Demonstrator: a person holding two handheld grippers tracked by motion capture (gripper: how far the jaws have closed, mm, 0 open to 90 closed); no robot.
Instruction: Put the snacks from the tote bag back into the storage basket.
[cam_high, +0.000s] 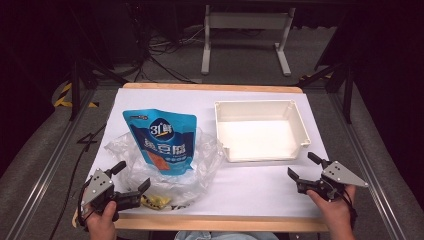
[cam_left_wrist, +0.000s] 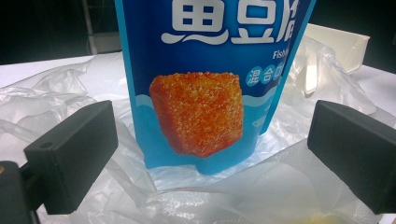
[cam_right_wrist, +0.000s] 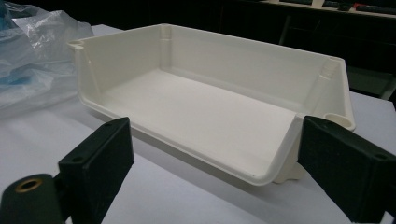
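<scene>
A blue snack pouch (cam_high: 161, 141) lies on top of a crinkly clear plastic bag (cam_high: 200, 170) on the left part of the white table (cam_high: 260, 185). The pouch has white letters and a picture of an orange cube (cam_left_wrist: 198, 112) on it. A small yellow packet (cam_high: 154, 201) sits at the near edge of the plastic bag.

The left gripper (cam_high: 131, 180) is just at that near edge, close to the yellow packet. Its jaws are wide apart and hold nothing. In the left gripper view the pouch sits right ahead, between the two black jaws.

To the right of the bag is a white bin (cam_high: 260, 131). Its near side is low and open. The right gripper (cam_high: 304, 166) is near the bin's front right corner, not touching it. Its jaws are spread wide too and hold nothing. A hand (cam_high: 336, 212) holds it from below.
</scene>
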